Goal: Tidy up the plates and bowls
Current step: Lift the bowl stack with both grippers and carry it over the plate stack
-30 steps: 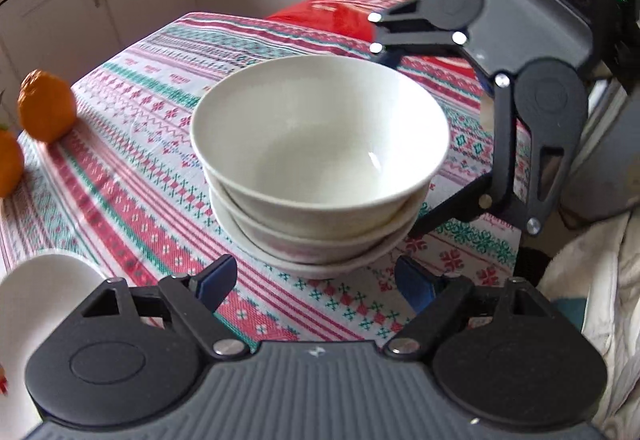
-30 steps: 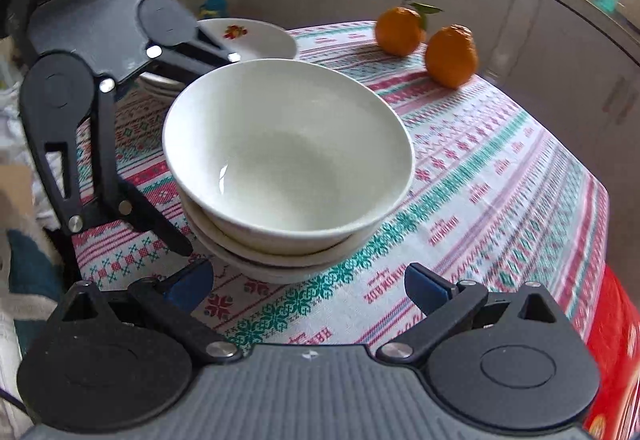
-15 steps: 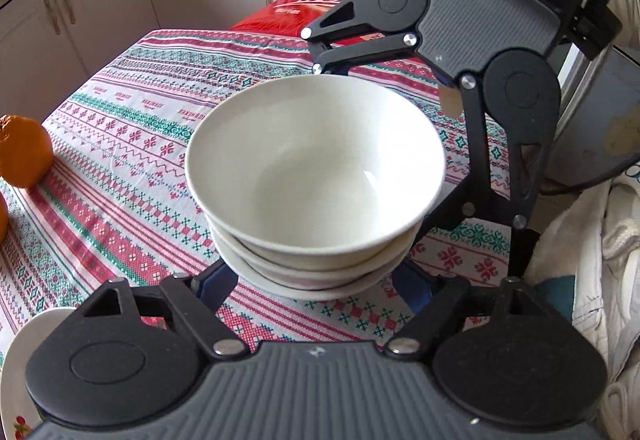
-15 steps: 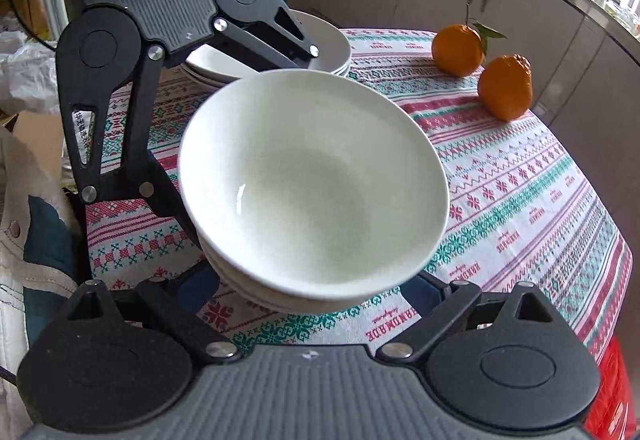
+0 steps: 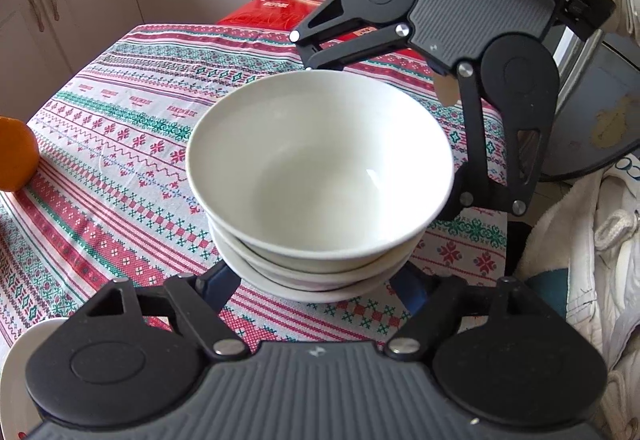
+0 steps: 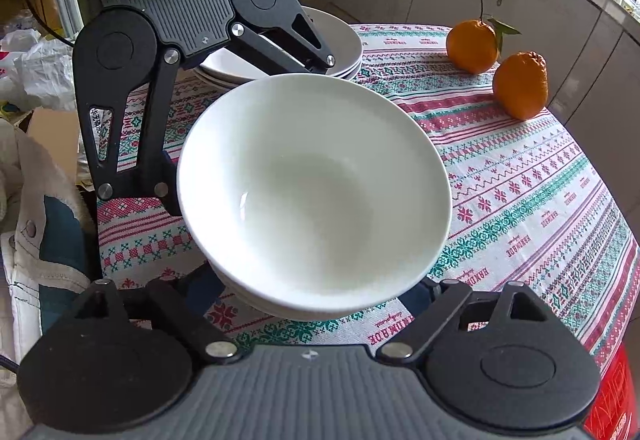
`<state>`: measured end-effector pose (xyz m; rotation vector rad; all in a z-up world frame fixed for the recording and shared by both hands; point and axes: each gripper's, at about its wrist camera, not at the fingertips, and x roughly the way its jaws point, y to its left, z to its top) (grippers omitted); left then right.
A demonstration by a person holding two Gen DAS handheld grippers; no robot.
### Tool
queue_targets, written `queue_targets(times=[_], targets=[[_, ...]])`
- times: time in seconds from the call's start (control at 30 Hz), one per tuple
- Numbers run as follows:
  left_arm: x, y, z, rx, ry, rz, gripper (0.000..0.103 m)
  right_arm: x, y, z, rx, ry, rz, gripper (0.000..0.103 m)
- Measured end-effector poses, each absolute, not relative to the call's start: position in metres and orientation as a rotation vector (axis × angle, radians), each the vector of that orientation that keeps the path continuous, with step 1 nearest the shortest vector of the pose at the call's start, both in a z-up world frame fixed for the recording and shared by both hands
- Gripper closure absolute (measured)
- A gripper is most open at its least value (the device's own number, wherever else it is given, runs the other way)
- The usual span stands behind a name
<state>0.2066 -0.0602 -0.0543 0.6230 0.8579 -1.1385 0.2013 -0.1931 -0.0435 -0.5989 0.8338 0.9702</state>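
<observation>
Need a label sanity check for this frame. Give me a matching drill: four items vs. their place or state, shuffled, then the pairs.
Items:
1. stack of bowls
2. stack of plates
3. two oranges
4. red box

Places:
A. off the table, past its far edge in the left wrist view
B. between both claws, which are closing in from opposite sides
C. on the cloth's far right in the right wrist view
D. behind the left claw in the right wrist view

Pairs: 1-B, 2-D, 3-C, 4-A

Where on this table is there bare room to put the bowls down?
Bare cloth lies between the bowls and the oranges, and on toward the table's far edge. It is crowded near the plates, where the left tool reaches in.
</observation>
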Motion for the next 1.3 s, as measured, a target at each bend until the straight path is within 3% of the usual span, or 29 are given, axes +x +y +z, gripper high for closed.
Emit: queue_targets(times=[0.8, 1.3], targets=[[0.205, -0.061, -0.053, 0.619, 0.867, -1.150, 0.023, 0.203, -0.189, -0.040, -0.592, 0.874, 0.968, 0.011], [0.193, -0.023, -0.019, 0.552, 0.802, -1.071, 0.023, 0.195, -0.161, -0.001, -0.691, 0.792, 1.004, 0.011]])
